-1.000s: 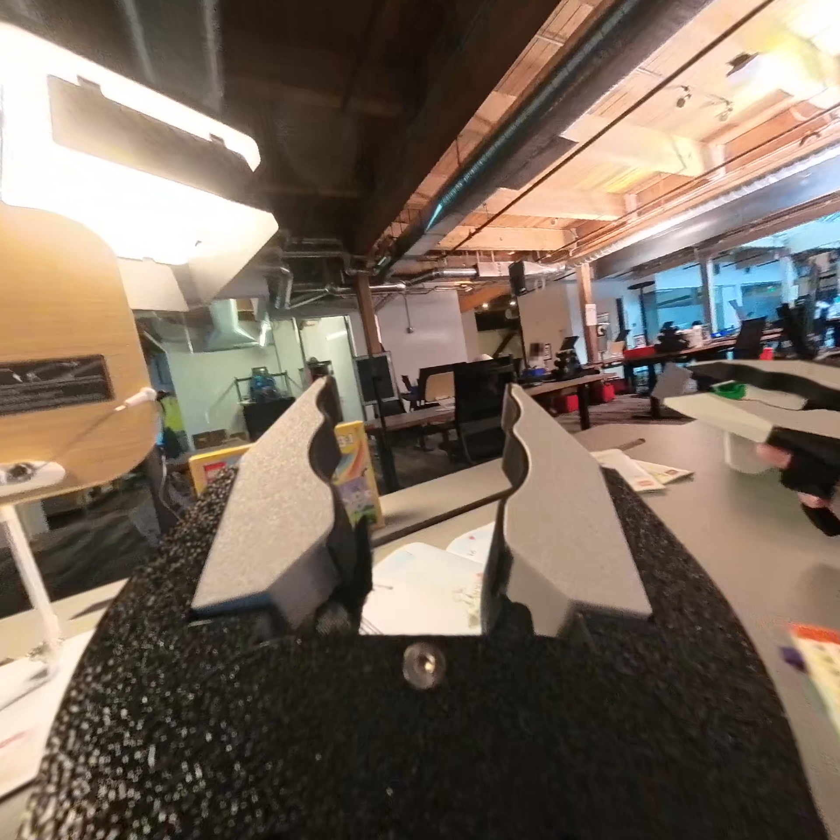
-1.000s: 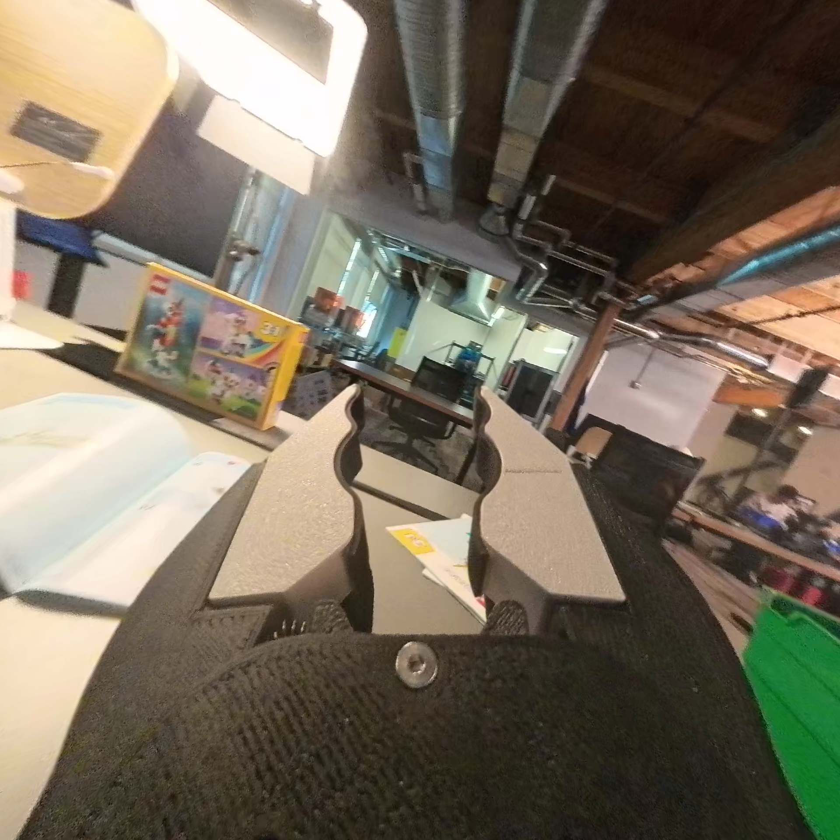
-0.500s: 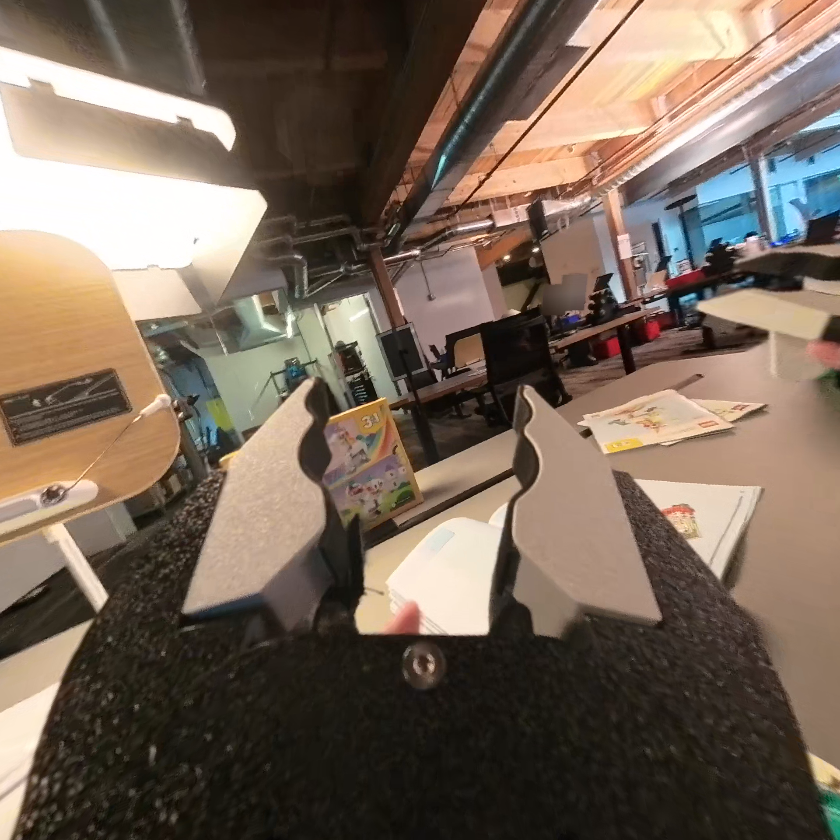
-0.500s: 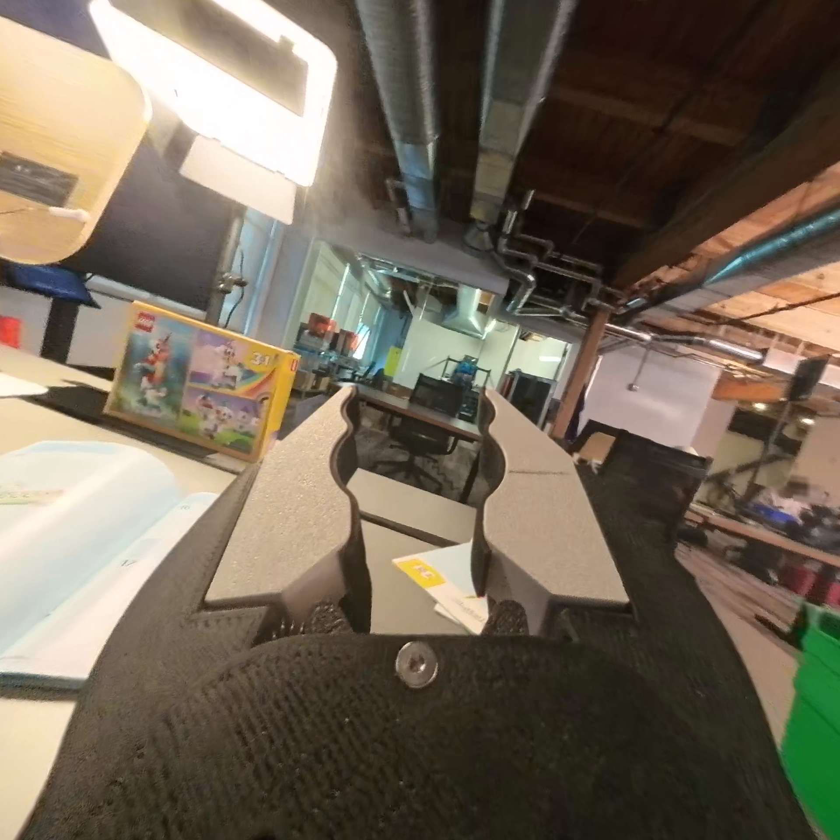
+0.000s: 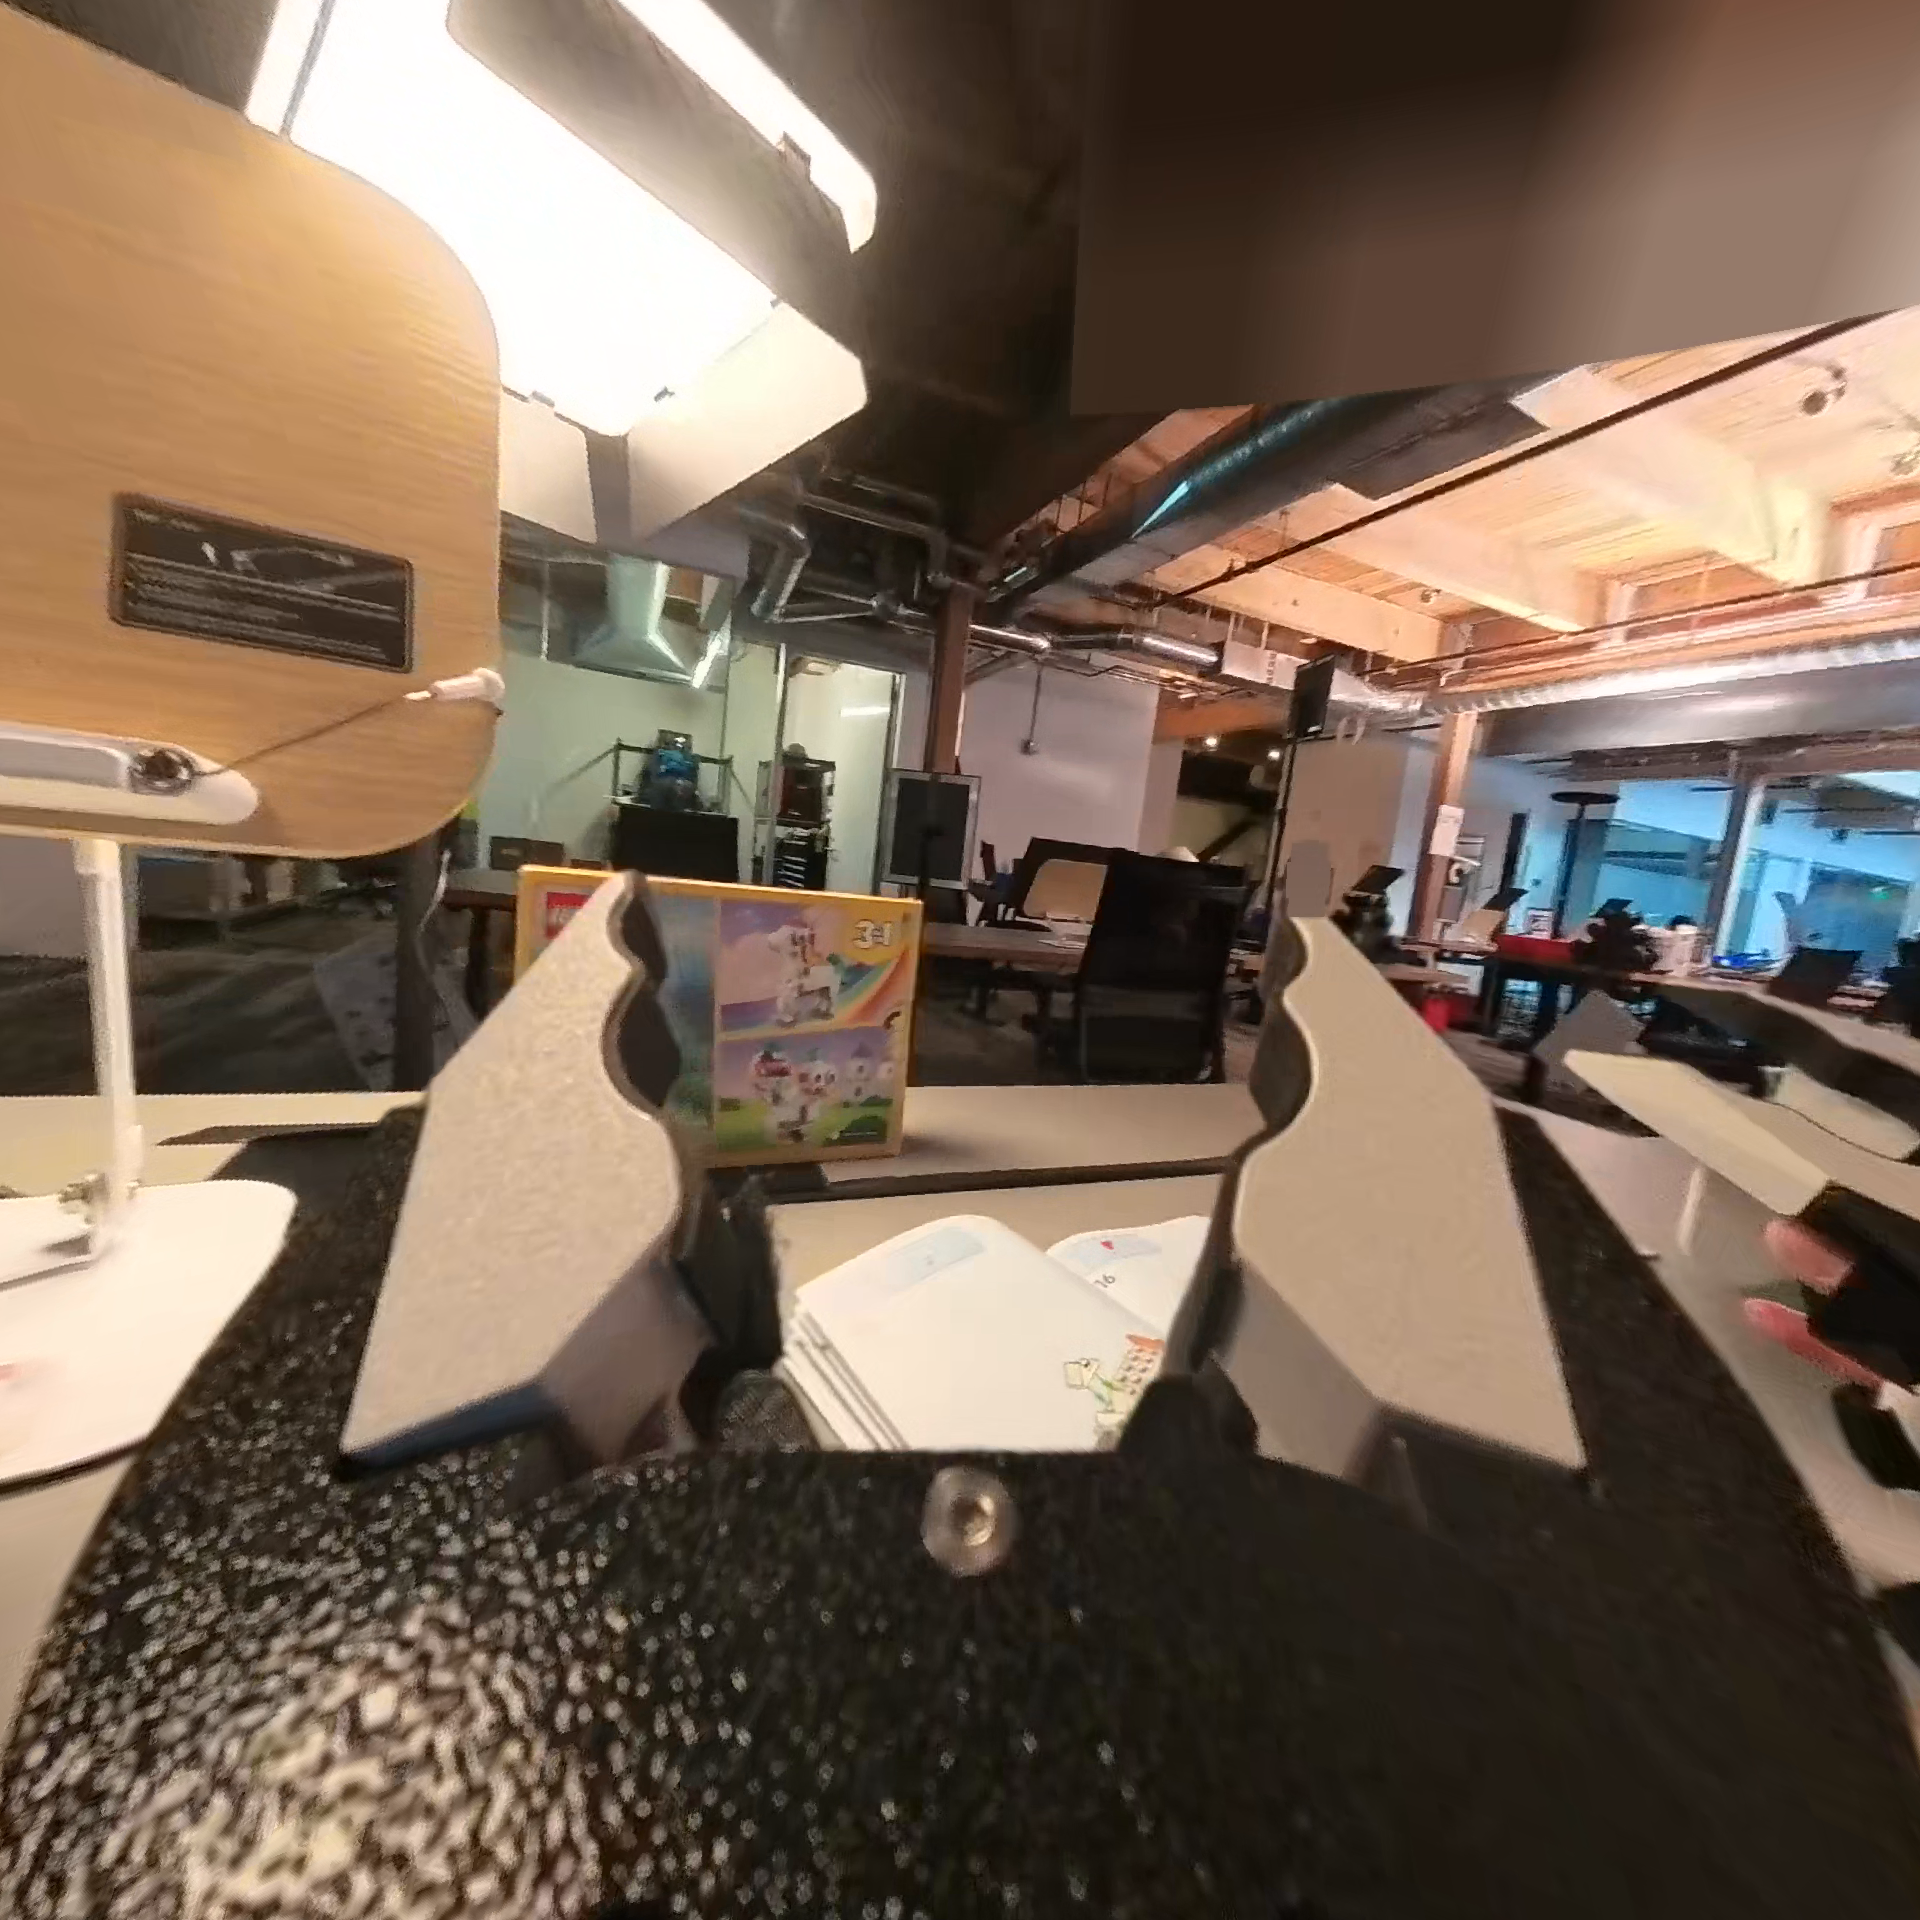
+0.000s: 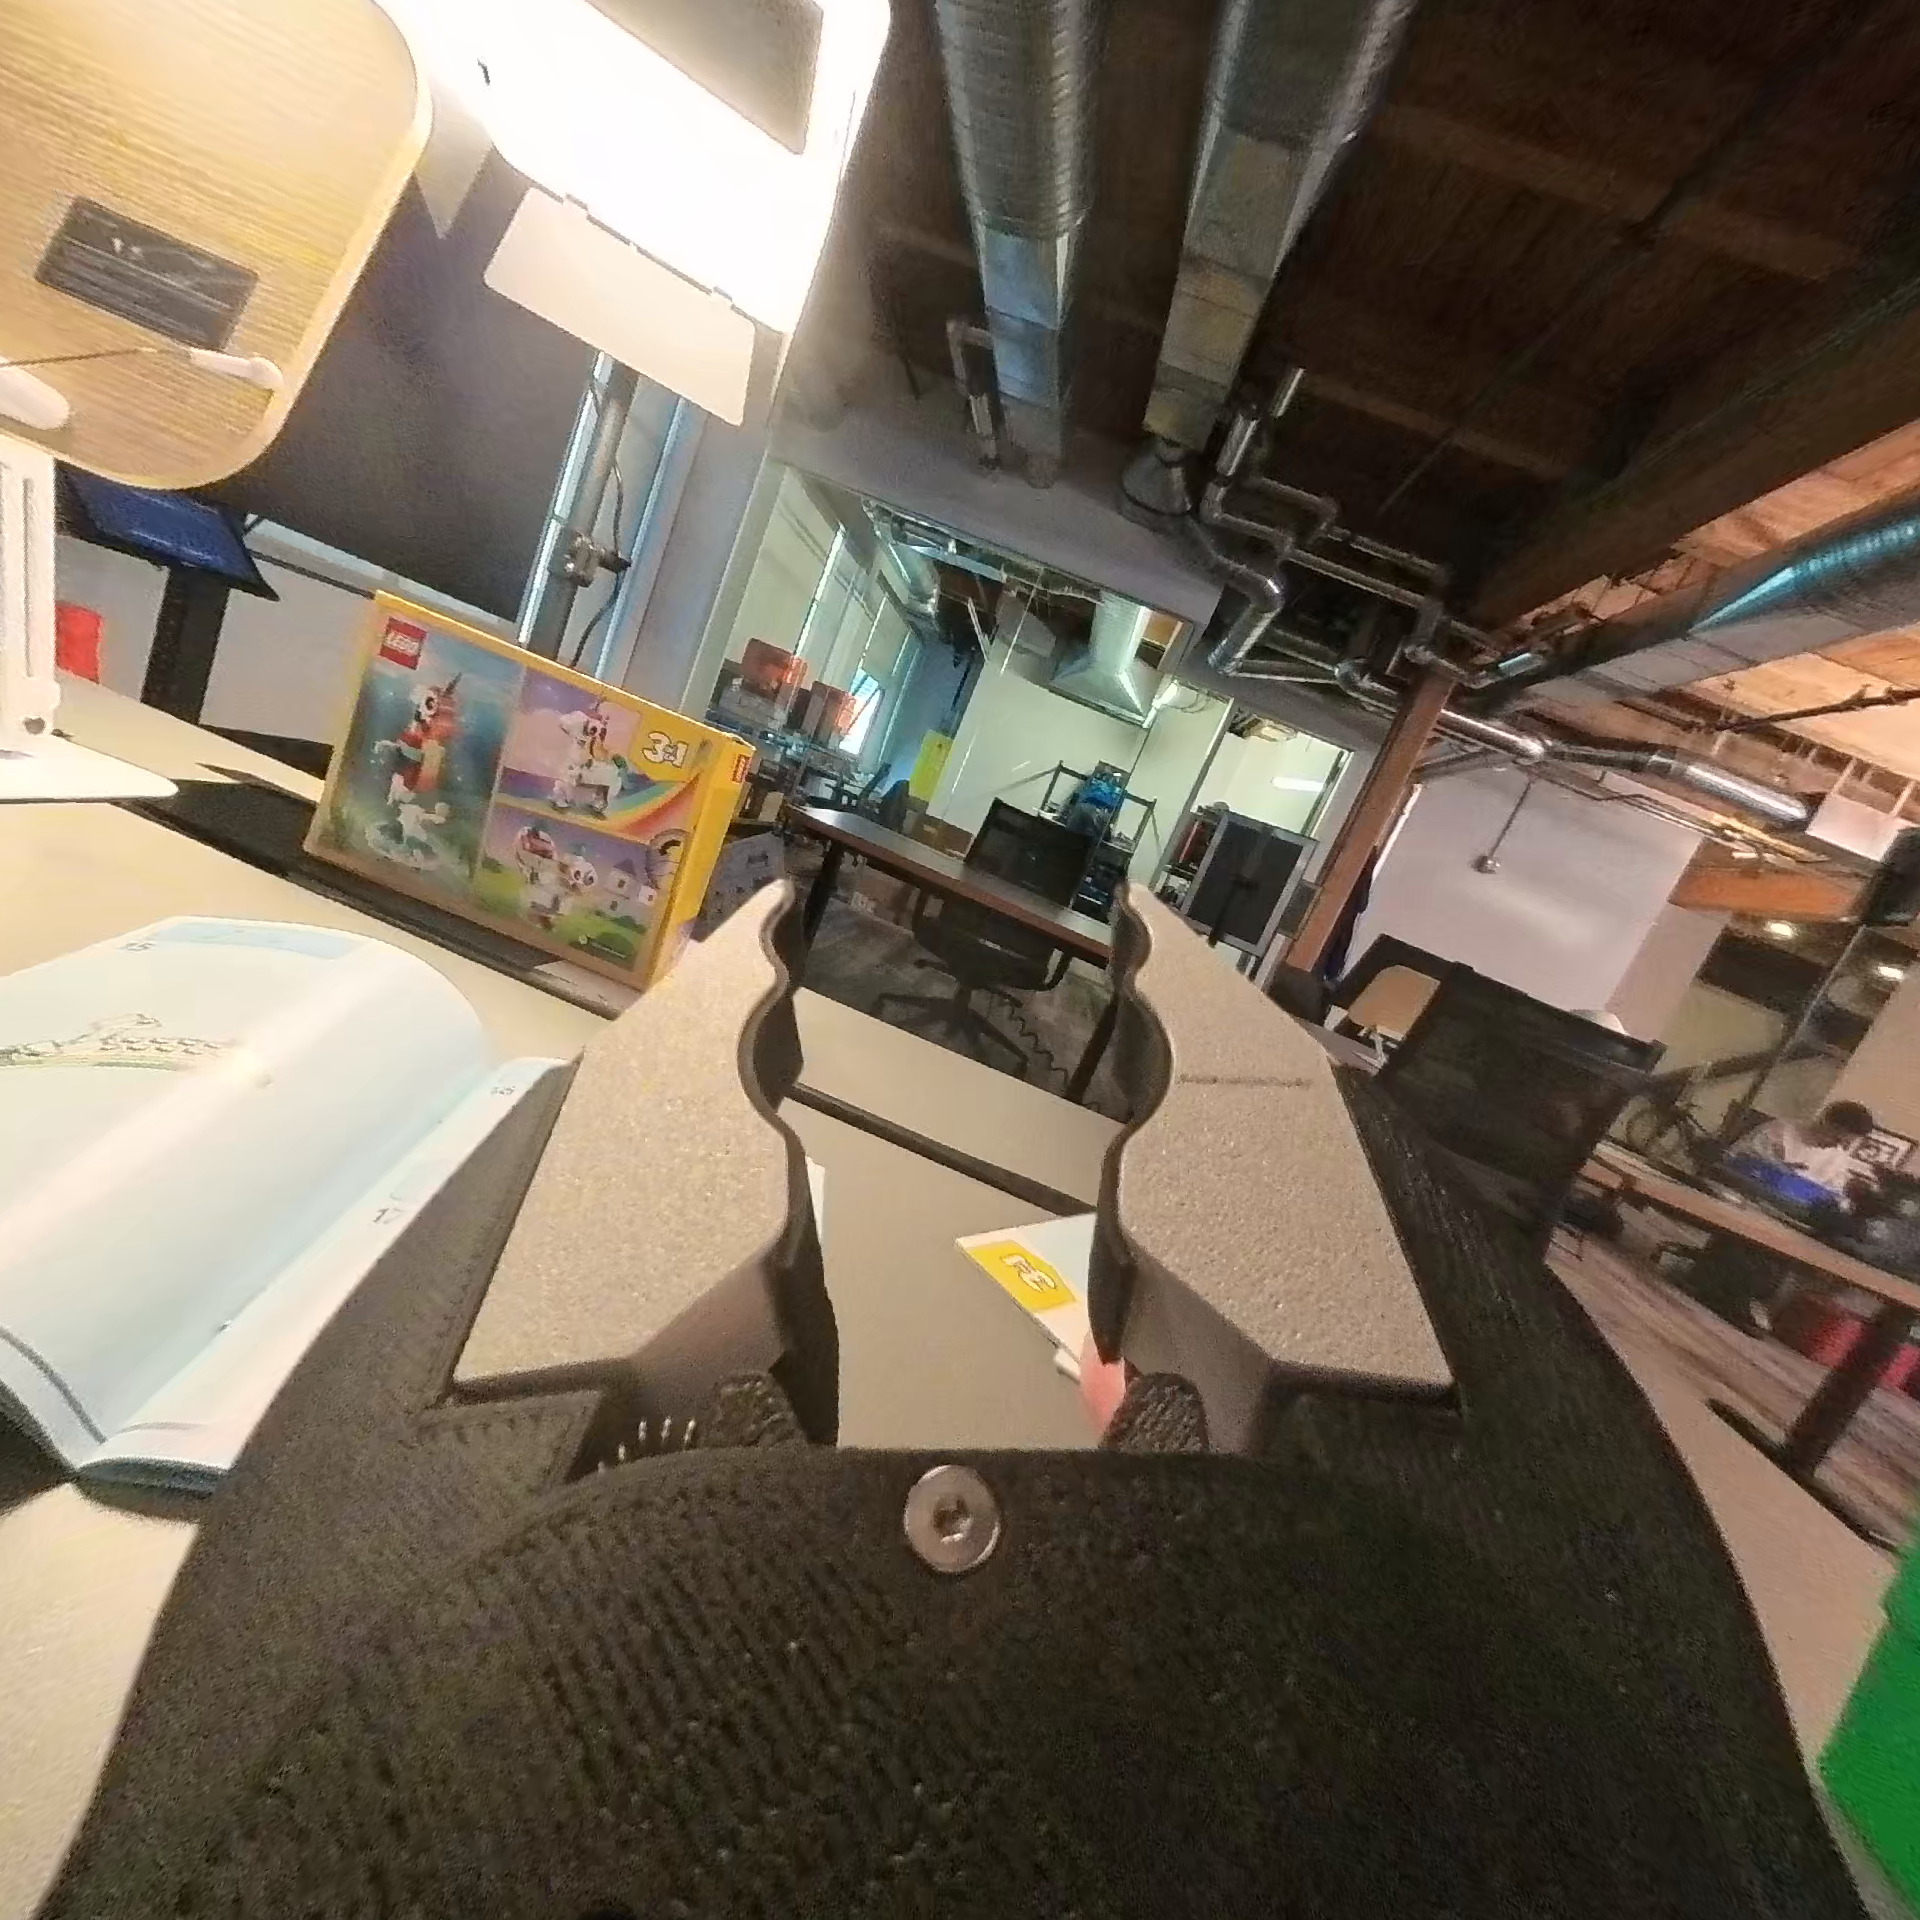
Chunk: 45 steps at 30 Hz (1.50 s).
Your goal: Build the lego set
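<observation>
Wood-shaded desk lamp [image 5: 229, 436] on white base [image 5: 114, 1309], grey table [image 6: 935, 1340], black office chair [image 5: 1153, 987], green bin [image 6: 1870, 1787] at right

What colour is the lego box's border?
Yellow, framing the lego box; the right wrist view shows it best.

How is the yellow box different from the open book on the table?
The yellow box stands upright on its edge; the open book lies flat with its pages spread. The box is bright yellow with colourful toy pictures; the book's pages are pale blue and white. The box sits farther back, the book nearer the left gripper, whose fingers are open and empty. Both rest on the same grey table.
</observation>
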Tool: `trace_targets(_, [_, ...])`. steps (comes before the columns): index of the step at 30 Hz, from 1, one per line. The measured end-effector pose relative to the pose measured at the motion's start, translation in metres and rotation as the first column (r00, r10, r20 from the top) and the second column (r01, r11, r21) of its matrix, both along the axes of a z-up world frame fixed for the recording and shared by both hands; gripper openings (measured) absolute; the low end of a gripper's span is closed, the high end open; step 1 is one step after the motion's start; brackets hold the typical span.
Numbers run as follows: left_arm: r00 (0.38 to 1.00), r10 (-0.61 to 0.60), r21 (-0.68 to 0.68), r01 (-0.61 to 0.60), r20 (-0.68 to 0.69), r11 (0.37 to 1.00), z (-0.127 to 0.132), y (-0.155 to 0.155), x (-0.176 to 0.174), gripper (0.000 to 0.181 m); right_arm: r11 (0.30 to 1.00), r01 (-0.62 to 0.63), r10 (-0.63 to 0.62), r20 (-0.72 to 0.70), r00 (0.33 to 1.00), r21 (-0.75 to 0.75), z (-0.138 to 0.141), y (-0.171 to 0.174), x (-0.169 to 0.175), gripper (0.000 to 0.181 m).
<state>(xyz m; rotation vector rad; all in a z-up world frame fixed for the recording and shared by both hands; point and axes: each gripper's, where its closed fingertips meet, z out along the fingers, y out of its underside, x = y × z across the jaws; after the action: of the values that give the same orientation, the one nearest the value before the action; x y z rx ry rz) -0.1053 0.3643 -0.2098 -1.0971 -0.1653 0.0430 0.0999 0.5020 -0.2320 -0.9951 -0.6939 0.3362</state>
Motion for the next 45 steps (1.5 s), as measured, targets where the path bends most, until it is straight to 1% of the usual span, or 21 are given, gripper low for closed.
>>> trace_targets(4, [0.999, 0.007, 0.035, -0.006, -0.032, 0.999, 0.005, -0.006, 0.007, 0.111, 1.000, 0.008, -0.009, -0.026, 1.000, -0.022, 0.000, 0.002, 0.006, 0.057])
trace_targets(6, [1.000, -0.009, 0.057, 0.010, -0.011, 0.998, 0.007, -0.007, 0.009, 0.111, 1.000, 0.021, -0.021, -0.020, 1.000, -0.002, 0.001, 0.000, 0.008, 0.056])
trace_targets(9, [0.999, -0.029, 0.045, 0.028, 0.015, 0.999, 0.005, -0.004, 0.011, 0.112, 0.999, 0.030, -0.030, -0.001, 1.000, 0.020, 0.002, 0.003, 0.006, 0.055])
trace_targets(11, [0.999, -0.010, 0.049, 0.012, -0.035, 0.999, 0.008, -0.006, 0.013, 0.107, 0.998, 0.038, -0.039, 0.010, 0.999, 0.042, 0.005, 0.008, 0.004, 0.055])
trace_targets(13, [0.993, 0.042, 0.052, -0.036, -0.113, 0.998, 0.011, -0.008, 0.014, 0.106, 0.998, 0.029, -0.030, 0.010, 0.999, 0.054, 0.007, 0.008, 0.002, 0.055])
trace_targets(14, [0.980, 0.081, 0.025, -0.078, -0.180, 0.997, 0.009, -0.007, 0.014, 0.104, 0.998, 0.021, -0.021, 0.006, 1.000, 0.051, 0.008, 0.004, 0.001, 0.056])
trace_targets(15, [0.957, 0.146, -0.020, -0.156, -0.250, 0.988, 0.004, -0.005, 0.011, 0.100, 0.998, 0.016, -0.017, 0.005, 1.000, 0.053, 0.008, 0.000, 0.002, 0.056])
trace_targets(17, [0.883, 0.267, -0.068, -0.316, -0.386, 0.946, -0.002, -0.001, 0.005, 0.085, 0.996, 0.025, -0.027, 0.013, 1.000, 0.088, 0.013, -0.007, 0.005, 0.055])
trace_targets(18, [0.849, 0.302, -0.055, -0.359, -0.434, 0.932, -0.001, -0.002, 0.005, 0.081, 0.992, 0.036, -0.039, 0.022, 0.999, 0.119, 0.017, -0.008, 0.007, 0.055])
trace_targets(19, [0.836, 0.319, -0.022, -0.366, -0.447, 0.930, 0.003, -0.005, 0.007, 0.081, 0.988, 0.057, -0.063, 0.032, 0.998, 0.143, 0.019, -0.005, 0.009, 0.055])
trace_targets(20, [0.842, 0.314, 0.018, -0.341, -0.438, 0.940, 0.010, -0.009, 0.011, 0.084, 0.986, 0.080, -0.086, 0.036, 0.996, 0.146, 0.019, 0.001, 0.012, 0.055])
trace_targets(22, [0.847, 0.303, 0.079, -0.300, -0.436, 0.951, 0.018, -0.016, 0.018, 0.089, 0.990, 0.096, -0.096, 0.002, 0.995, 0.102, 0.015, 0.007, 0.020, 0.055])
trace_targets(24, [0.828, 0.315, 0.086, -0.311, -0.463, 0.946, 0.019, -0.019, 0.020, 0.093, 0.993, 0.078, -0.076, -0.030, 0.997, 0.086, 0.016, 0.002, 0.024, 0.055])
trace_targets(27, [0.787, 0.333, 0.115, -0.322, -0.520, 0.940, 0.021, -0.023, 0.028, 0.098, 0.994, 0.036, -0.038, 0.022, 0.999, 0.100, 0.009, -0.010, 0.021, 0.053])
trace_targets(29, [0.746, 0.350, 0.105, -0.356, -0.567, 0.929, 0.017, -0.024, 0.032, 0.098, 0.994, 0.011, -0.015, 0.034, 0.999, 0.112, 0.009, -0.020, 0.026, 0.052])
trace_targets(32, [0.719, 0.347, 0.046, -0.403, -0.602, 0.914, 0.004, -0.027, 0.033, 0.096, 0.996, 0.010, -0.012, 0.031, 0.999, 0.090, 0.006, -0.022, 0.039, 0.050])
trace_targets(37, [0.752, 0.355, 0.009, -0.421, -0.556, 0.907, -0.002, -0.041, 0.027, 0.096, 0.998, 0.014, -0.016, 0.032, 0.999, 0.063, 0.003, -0.019, 0.050, 0.049])
trace_targets(42, [0.772, 0.356, 0.005, -0.415, -0.527, 0.910, -0.002, -0.041, 0.022, 0.096, 0.998, -0.006, 0.003, 0.059, 0.998, 0.060, -0.001, -0.018, 0.043, 0.044])
trace_targets(45, [0.789, 0.359, -0.010, -0.419, -0.499, 0.908, -0.004, -0.040, 0.015, 0.097, 0.998, 0.010, -0.014, 0.065, 0.998, 0.060, -0.002, -0.015, 0.043, 0.043])
